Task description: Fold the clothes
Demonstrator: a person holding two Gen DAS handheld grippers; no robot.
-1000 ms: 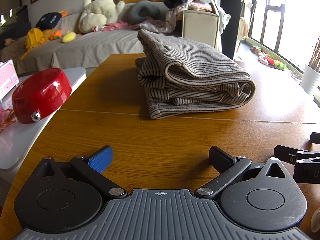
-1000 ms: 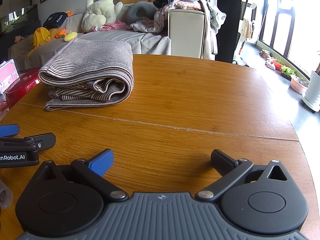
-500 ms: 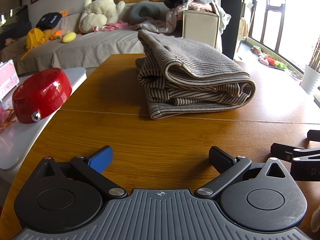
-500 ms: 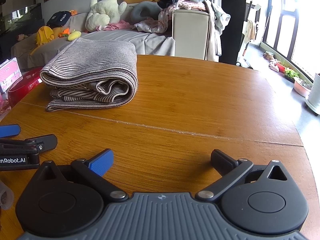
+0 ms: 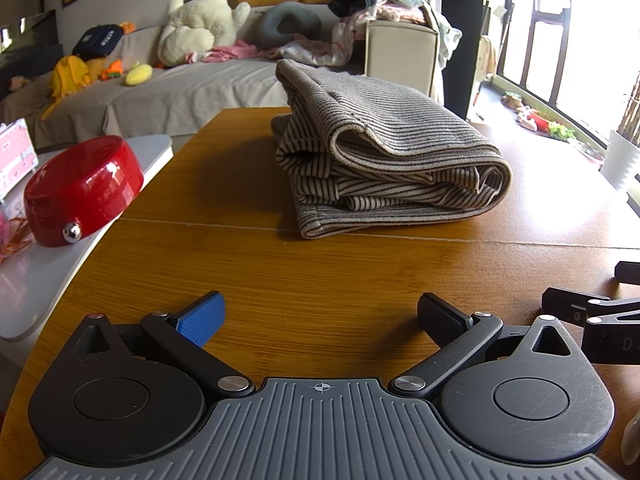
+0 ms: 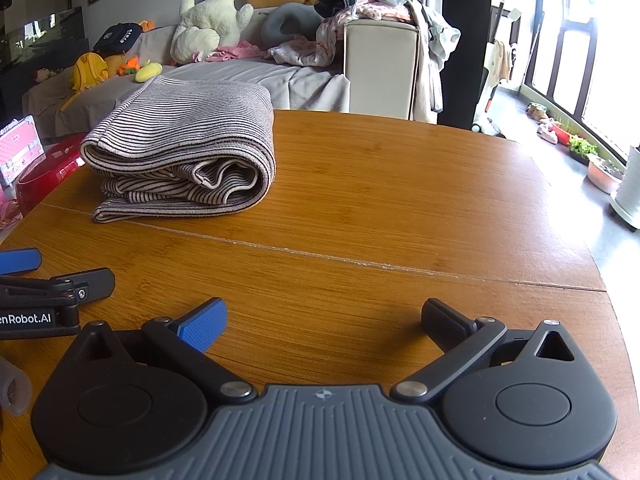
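Note:
A striped beige-and-dark garment [image 5: 384,160] lies folded in a thick stack on the wooden table [image 5: 200,264]; the right wrist view has the same garment [image 6: 188,148] at the left. My left gripper [image 5: 320,316] rests low near the table's front edge, open, with nothing between its fingers, well short of the garment. My right gripper [image 6: 324,318] stands open beside it, empty too, to the right of the garment. In each wrist view the other gripper's fingertips show at the frame's edge.
A red bowl [image 5: 82,192] sits on a white side table [image 5: 48,280] left of the wooden table. A sofa [image 5: 180,92] with plush toys and loose clothes stands behind. The table's rounded right edge [image 6: 592,240] drops to the floor by the windows.
The right wrist view has crept slightly, so the garment sits a little further right in it. Both grippers stay open and the garment has not moved.

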